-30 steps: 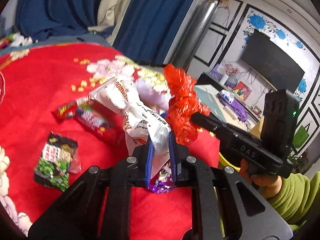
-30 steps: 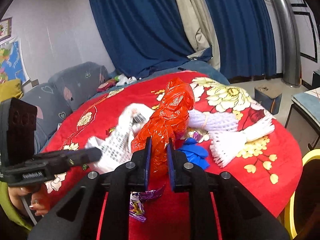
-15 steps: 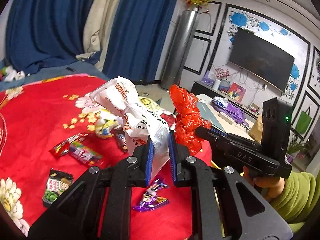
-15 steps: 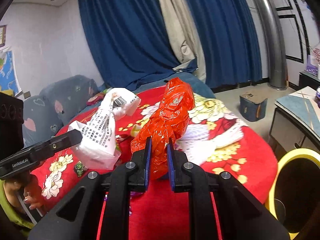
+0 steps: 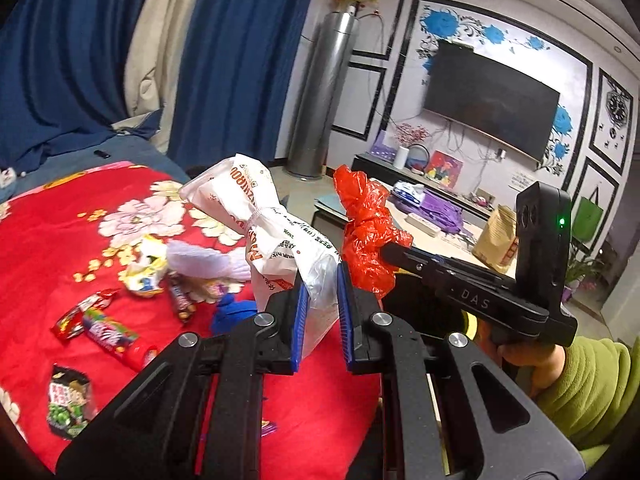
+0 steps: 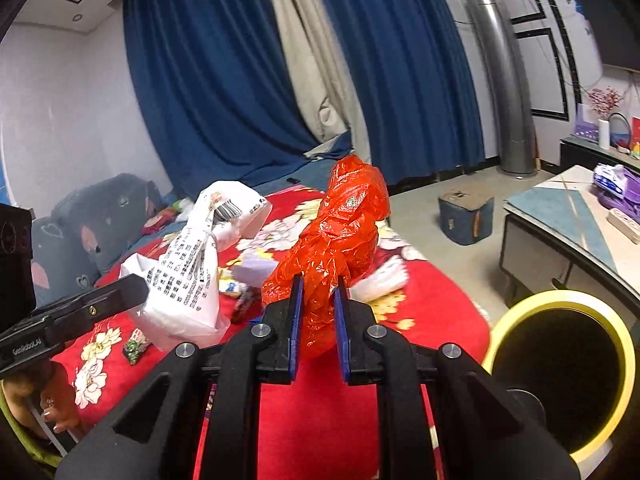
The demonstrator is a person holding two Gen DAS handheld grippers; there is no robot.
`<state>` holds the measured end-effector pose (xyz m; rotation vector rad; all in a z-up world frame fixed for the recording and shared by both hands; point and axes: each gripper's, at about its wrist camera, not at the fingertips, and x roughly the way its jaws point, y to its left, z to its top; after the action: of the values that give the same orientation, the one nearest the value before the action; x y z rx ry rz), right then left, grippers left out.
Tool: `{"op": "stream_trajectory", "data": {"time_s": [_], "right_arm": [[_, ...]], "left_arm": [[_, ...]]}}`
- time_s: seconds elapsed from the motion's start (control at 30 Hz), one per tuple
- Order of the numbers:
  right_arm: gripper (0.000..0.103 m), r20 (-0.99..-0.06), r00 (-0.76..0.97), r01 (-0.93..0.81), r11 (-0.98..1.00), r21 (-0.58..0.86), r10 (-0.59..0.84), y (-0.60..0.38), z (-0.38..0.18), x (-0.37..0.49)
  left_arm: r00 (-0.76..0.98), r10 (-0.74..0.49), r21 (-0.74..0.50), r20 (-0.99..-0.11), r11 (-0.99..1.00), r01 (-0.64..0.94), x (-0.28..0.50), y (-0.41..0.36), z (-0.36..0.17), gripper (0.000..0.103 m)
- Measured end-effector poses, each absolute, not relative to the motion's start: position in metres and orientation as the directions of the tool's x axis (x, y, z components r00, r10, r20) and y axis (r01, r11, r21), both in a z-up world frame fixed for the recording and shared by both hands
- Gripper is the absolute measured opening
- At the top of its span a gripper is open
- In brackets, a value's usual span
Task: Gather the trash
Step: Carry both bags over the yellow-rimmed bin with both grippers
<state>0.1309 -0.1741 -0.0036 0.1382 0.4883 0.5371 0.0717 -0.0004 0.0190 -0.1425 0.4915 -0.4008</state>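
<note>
Left gripper [image 5: 320, 300] clamps white wrapper [image 5: 260, 220]; right gripper [image 6: 318, 312], red bag [image 6: 340, 240].

We wear green sleeves; our left gripper [image 5: 319, 312] and right gripper [image 6: 317, 322] are black, with blue pads and silver screws.
</note>
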Motion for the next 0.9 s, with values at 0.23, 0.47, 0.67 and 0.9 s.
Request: {"op": "stream_trajectory", "data": {"time_s": [0.23,0.47,0.67,0.9], "right_arm": [[0.014,-0.403,0.788,-0.392,0.884,0.255,0.466,-0.208,-0.002,0.127],[0.014,-0.394,0.824,-0.321,0.909,0.267,0.407,-0.248,-0.003,0.121],[0.014,-0.395,0.851,-0.246,0.928,0.278,0.345,-0.281,-0.004,0.12],[0.014,-0.409,0.869,-0.162,0.942,0.294,0.277,-0.314,-0.009,0.116]], "left_arm": [[0.781,-0.449,-0.217,-0.435,0.894,0.393,0.08,-0.026,0.017,0.009],[0.755,-0.489,-0.214,-0.437,0.872,0.44,0.09,-0.052,0.015,0.009],[0.731,-0.526,-0.224,-0.434,0.849,0.478,0.099,-0.077,0.012,0.009],[0.703,-0.553,-0.236,-0.448,0.831,0.503,0.108,-0.1,0.004,0.009]]}}
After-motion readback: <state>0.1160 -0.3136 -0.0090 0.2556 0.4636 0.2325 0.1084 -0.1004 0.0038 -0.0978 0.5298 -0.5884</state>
